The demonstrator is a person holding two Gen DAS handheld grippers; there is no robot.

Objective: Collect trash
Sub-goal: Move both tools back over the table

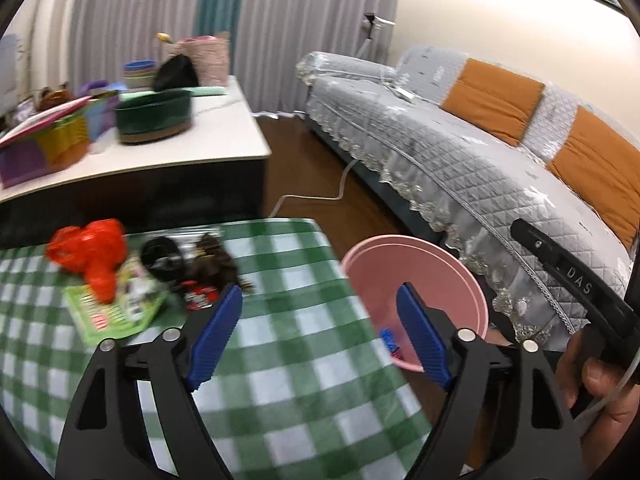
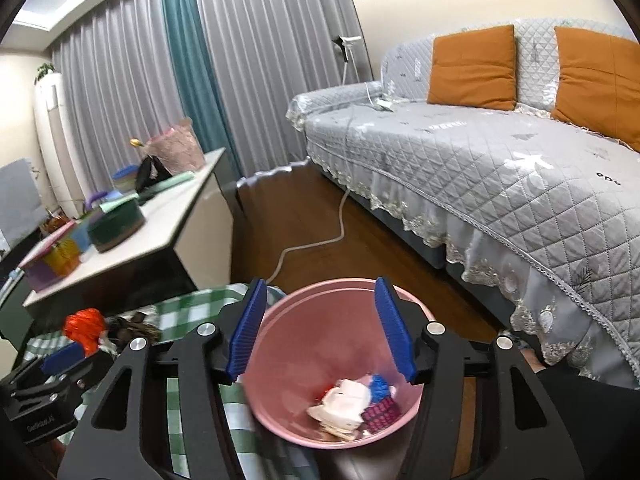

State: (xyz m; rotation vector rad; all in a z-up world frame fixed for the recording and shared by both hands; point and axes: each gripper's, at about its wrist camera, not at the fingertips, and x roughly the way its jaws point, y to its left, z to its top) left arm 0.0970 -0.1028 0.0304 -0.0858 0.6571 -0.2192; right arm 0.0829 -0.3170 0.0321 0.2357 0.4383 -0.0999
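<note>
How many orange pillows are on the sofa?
2. One orange pillow leans against the sofa back nearer the curtains, and the second orange pillow leans farther right, partly cut off by the picture's edge. More could sit beyond that edge.

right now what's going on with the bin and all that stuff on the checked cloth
A person with a gripper in each hand is clearing trash into the pink bin. The right gripper hangs open over the bin, holding nothing; a few scraps lie at the bottom. The left gripper is open over the green checked cloth, where an orange bag, a green packet and dark wrappers wait.
</note>
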